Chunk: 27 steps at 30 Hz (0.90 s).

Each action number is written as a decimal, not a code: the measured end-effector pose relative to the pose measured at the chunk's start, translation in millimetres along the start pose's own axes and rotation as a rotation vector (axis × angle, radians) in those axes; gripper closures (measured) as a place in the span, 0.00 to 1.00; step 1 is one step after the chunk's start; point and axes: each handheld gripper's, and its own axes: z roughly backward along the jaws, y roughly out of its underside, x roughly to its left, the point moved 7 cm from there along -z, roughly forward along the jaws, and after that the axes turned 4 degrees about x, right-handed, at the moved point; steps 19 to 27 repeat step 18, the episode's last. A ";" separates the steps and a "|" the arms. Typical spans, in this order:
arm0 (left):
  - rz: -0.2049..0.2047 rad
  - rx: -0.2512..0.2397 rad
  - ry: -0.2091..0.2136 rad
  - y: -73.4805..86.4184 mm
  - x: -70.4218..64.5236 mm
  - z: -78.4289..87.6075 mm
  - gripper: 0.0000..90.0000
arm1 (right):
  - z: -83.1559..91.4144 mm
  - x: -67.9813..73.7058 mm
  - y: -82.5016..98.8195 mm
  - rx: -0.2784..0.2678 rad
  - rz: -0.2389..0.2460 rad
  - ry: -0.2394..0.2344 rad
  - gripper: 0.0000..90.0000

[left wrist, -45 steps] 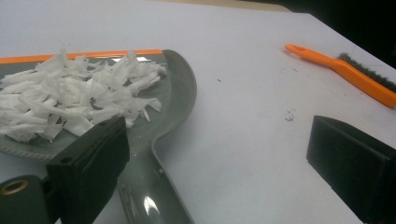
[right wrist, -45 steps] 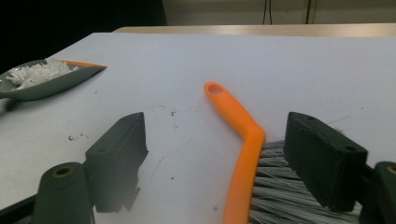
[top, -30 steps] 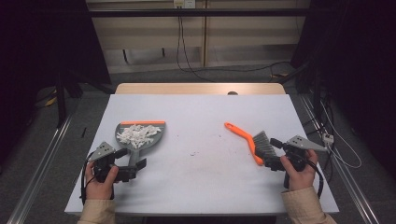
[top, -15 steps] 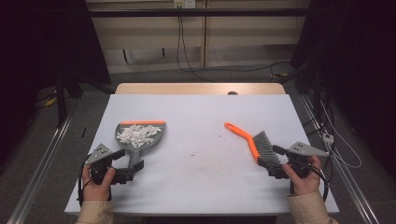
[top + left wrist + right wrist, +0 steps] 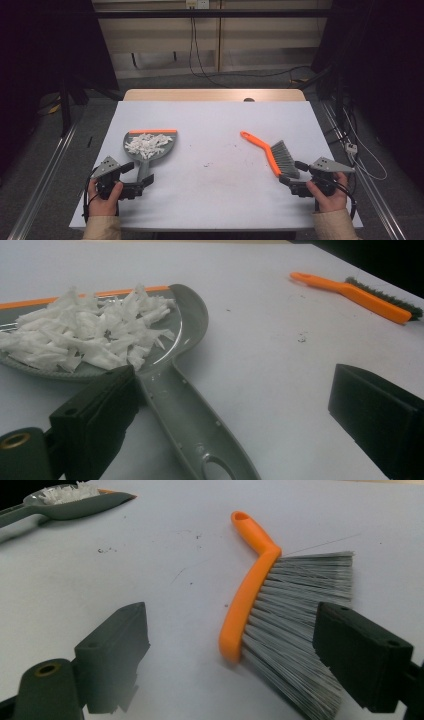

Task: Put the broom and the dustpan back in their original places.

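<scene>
On the bench (image 5: 215, 200), the left hand-held gripper (image 5: 134, 179) stood wide around the dustpan (image 5: 148, 150) handle. Right hand-held gripper (image 5: 291, 176) gaped wide beside the brush (image 5: 272, 152) bristles, holding nothing.

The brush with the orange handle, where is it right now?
In the high view the brush lies flat on the right side of the white table, just ahead of the open right gripper, far across from the dustpan.

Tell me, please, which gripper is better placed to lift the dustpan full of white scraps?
The left gripper. Its open jaws already straddle the grey handle of the dustpan, which points toward it. The right gripper sits across the table by the brush, far from the dustpan.
</scene>
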 end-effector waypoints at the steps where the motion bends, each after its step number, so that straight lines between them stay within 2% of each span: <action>1: 0.005 -0.006 0.001 -0.2 -0.1 0.0 0.06 | 0.0 0.5 1.0 0.006 0.000 -0.001 0.16; 6: -0.008 -0.002 0.012 1.1 0.6 0.0 0.06 | -1.8 2.3 8.3 0.035 0.026 0.002 0.16; 11: -0.018 -0.007 0.018 1.7 0.7 -1.4 0.06 | -3.1 3.5 11.8 0.043 0.032 -0.004 0.16; 18: -0.016 -0.006 0.024 1.3 1.3 -3.7 0.06 | -4.7 0.1 15.7 0.074 0.049 0.026 0.16; 27: -0.016 -0.006 0.024 1.3 1.3 -3.7 0.06 | -4.7 0.1 15.7 0.074 0.049 0.026 0.16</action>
